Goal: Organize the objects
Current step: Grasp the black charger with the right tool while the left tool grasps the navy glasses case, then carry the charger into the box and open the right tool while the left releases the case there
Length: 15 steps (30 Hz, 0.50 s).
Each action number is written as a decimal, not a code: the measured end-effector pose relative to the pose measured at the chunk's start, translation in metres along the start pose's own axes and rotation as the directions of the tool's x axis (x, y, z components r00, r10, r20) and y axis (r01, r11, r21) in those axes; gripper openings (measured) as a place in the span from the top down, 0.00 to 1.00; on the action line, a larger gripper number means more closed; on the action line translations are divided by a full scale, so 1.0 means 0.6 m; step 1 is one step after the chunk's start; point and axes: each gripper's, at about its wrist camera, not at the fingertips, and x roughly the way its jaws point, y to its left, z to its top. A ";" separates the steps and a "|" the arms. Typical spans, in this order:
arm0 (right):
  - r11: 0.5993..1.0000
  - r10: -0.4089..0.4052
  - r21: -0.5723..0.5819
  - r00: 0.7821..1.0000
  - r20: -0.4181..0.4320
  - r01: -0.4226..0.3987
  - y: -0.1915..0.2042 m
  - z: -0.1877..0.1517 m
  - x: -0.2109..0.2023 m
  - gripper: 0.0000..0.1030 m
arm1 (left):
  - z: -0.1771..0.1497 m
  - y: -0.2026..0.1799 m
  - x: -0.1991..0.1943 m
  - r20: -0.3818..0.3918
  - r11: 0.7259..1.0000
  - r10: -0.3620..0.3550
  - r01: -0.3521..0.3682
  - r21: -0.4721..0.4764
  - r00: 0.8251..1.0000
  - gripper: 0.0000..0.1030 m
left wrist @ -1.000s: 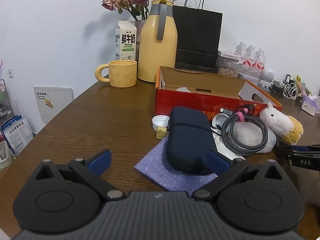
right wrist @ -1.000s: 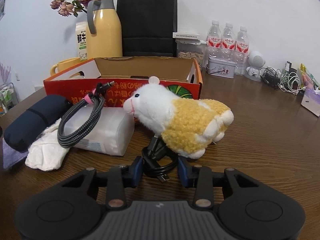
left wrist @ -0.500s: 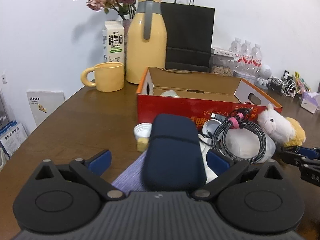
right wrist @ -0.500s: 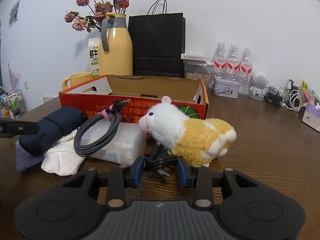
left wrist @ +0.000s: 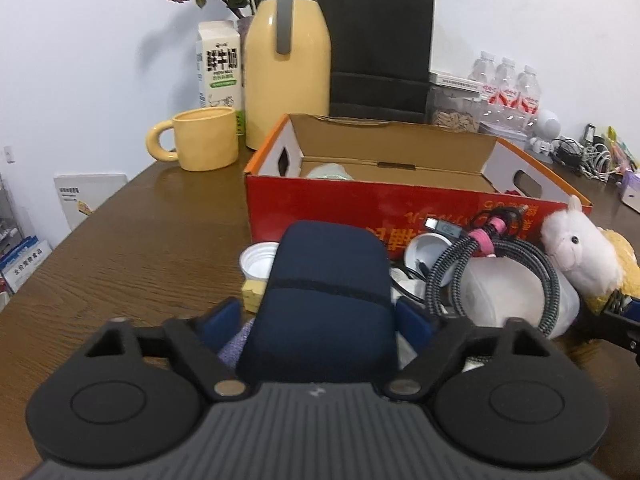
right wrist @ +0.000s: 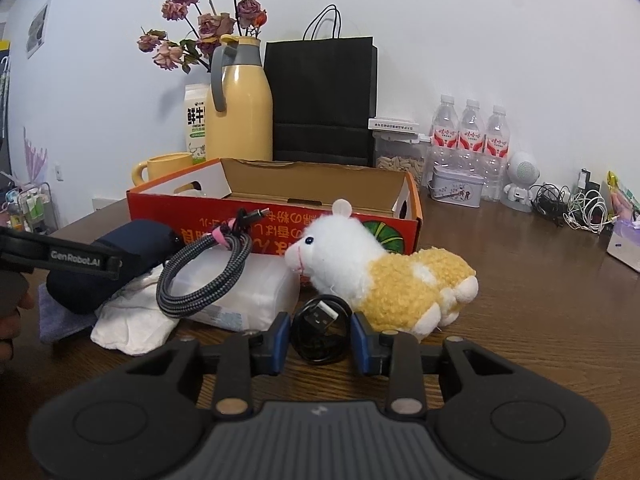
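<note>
My left gripper (left wrist: 318,318) is shut on a navy blue case (left wrist: 326,300) that lies on a purple cloth (left wrist: 234,344); the case also shows in the right wrist view (right wrist: 120,260). My right gripper (right wrist: 320,338) is shut on a coiled black USB cable (right wrist: 320,332), lifted beside a white and yellow plush alpaca (right wrist: 384,276). An open red cardboard box (left wrist: 400,200) stands behind. A braided grey cable (left wrist: 492,272) rests on a clear plastic pack (left wrist: 516,300).
A yellow mug (left wrist: 200,138), milk carton (left wrist: 220,68), yellow thermos (left wrist: 288,52) and black paper bag (left wrist: 380,40) stand at the back. Water bottles (right wrist: 472,136), a tin and tangled cords (right wrist: 576,208) are at the right. White cloth (right wrist: 128,320) lies beside the case.
My left gripper moved forward around the navy case and closed on it. My right gripper lifted the black cable off the table, and the coil now stands upright between the fingers.
</note>
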 end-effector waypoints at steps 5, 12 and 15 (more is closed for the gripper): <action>1.000 0.001 -0.005 1.000 0.007 -0.001 0.002 0.000 -0.002 0.82 | -0.003 -0.007 -0.001 0.013 1.000 -0.001 0.001 0.021 1.000 0.30; 1.000 -0.007 0.002 1.000 0.007 0.007 -0.001 -0.001 -0.001 0.81 | -0.004 -0.008 -0.003 0.021 1.000 0.002 -0.002 0.017 1.000 0.29; 1.000 -0.019 0.004 1.000 -0.006 0.019 -0.001 -0.002 0.001 0.68 | -0.003 -0.007 -0.001 0.016 1.000 0.007 -0.007 0.019 1.000 0.26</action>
